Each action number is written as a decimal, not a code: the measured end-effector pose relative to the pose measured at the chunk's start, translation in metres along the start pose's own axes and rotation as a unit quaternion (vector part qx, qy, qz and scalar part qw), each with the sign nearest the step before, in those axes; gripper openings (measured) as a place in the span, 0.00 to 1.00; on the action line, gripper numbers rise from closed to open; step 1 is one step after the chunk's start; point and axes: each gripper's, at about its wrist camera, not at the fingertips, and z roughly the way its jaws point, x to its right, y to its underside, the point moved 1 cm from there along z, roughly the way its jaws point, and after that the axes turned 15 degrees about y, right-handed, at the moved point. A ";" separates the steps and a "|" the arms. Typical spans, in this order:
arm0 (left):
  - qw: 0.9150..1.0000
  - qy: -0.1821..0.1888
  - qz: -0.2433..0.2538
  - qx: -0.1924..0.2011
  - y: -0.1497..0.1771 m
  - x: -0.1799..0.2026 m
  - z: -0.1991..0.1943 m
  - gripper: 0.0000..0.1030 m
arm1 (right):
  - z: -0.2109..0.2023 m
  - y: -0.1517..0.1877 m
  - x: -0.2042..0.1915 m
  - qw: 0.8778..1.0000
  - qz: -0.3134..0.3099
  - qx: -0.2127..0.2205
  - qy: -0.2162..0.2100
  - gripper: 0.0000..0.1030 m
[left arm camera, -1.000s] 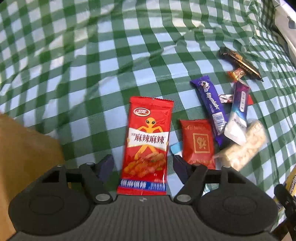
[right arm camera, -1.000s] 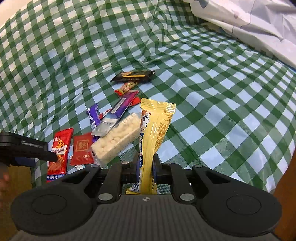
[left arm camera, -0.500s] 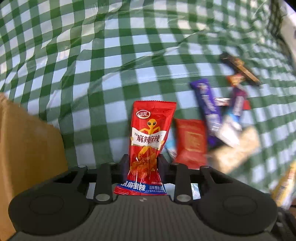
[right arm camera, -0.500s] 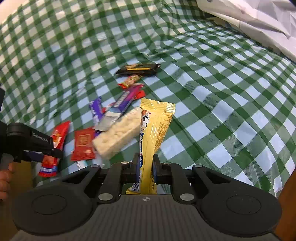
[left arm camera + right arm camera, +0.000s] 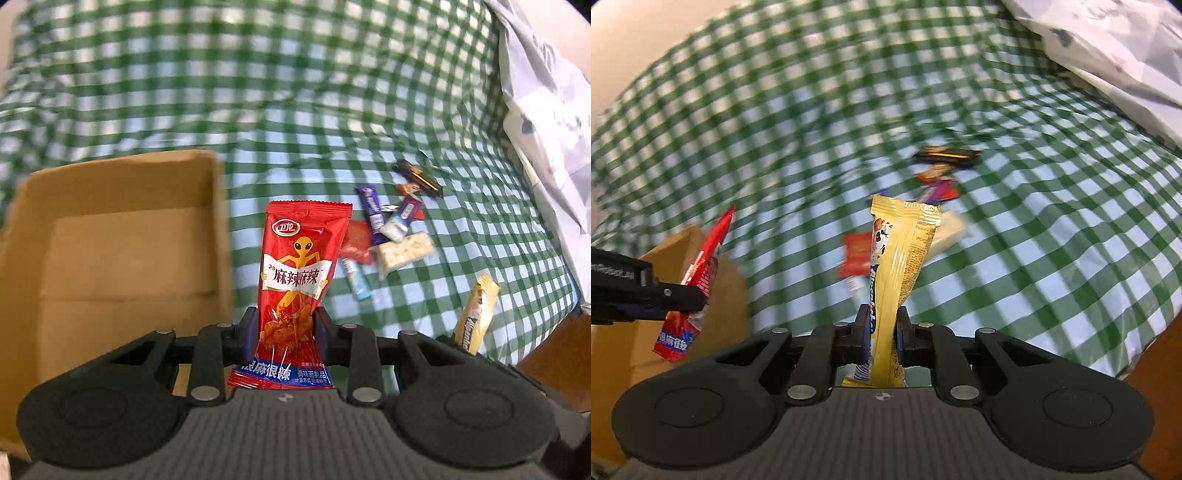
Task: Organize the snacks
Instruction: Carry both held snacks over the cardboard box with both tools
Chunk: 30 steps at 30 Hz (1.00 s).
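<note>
The cardboard box (image 5: 122, 254) sits at the left, open and seemingly empty, on the green checked cloth (image 5: 295, 110). The left claw (image 5: 284, 328) is clamped on the lower part of a red spicy-snack packet (image 5: 301, 273), which stands upright just right of the box's wall and clear of the cloth. The grip is low, so the tall slick wrapper could flop or slide out in a fast swing, or catch the box rim and land outside.

Right of it the leftover pile (image 5: 391, 236) of purple, red, white and dark wrappers lies well apart from the box.

The right claw (image 5: 882, 332) is pinched tight on a yellow Alpenliebe bar (image 5: 901, 266), upright and glossy, held near its base. If both claws go for the box together, they could collide.
</note>
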 end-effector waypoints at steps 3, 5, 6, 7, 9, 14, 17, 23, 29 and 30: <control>1.000 -0.020 -0.007 0.018 0.031 -0.014 -0.040 0.34 | -0.027 0.015 -0.018 0.999 -0.015 -0.010 -0.029 0.13; 0.999 -0.032 -0.013 0.027 0.050 -0.027 -0.070 0.34 | -0.045 0.026 -0.031 0.998 -0.027 -0.017 -0.049 0.13; 0.999 -0.037 -0.018 0.032 0.061 -0.033 -0.081 0.34 | -0.055 0.032 -0.038 0.998 -0.035 -0.019 -0.057 0.13; 0.998 -0.041 -0.023 0.036 0.069 -0.040 -0.092 0.34 | -0.065 0.038 -0.045 0.997 -0.043 -0.018 -0.064 0.13; 0.997 -0.052 -0.034 0.048 0.086 -0.053 -0.114 0.34 | -0.084 0.049 -0.059 0.995 -0.060 -0.017 -0.077 0.13; 0.994 -0.062 -0.048 0.080 0.123 -0.075 -0.160 0.34 | -0.124 0.072 -0.091 0.989 -0.104 -0.008 -0.101 0.13; 0.992 -0.066 -0.050 0.099 0.140 -0.082 -0.176 0.34 | -0.145 0.087 -0.107 0.985 -0.134 -0.001 -0.112 0.13; 0.989 -0.058 -0.066 0.115 0.165 -0.097 -0.199 0.34 | -0.172 0.105 -0.124 0.978 -0.173 0.011 -0.117 0.13; 0.988 -0.057 -0.075 0.124 0.176 -0.109 -0.209 0.34 | -0.185 0.109 -0.130 0.975 -0.188 0.023 -0.115 0.13; 0.987 -0.057 -0.077 0.125 0.176 -0.110 -0.210 0.34 | -0.186 0.111 -0.131 0.975 -0.191 0.024 -0.114 0.13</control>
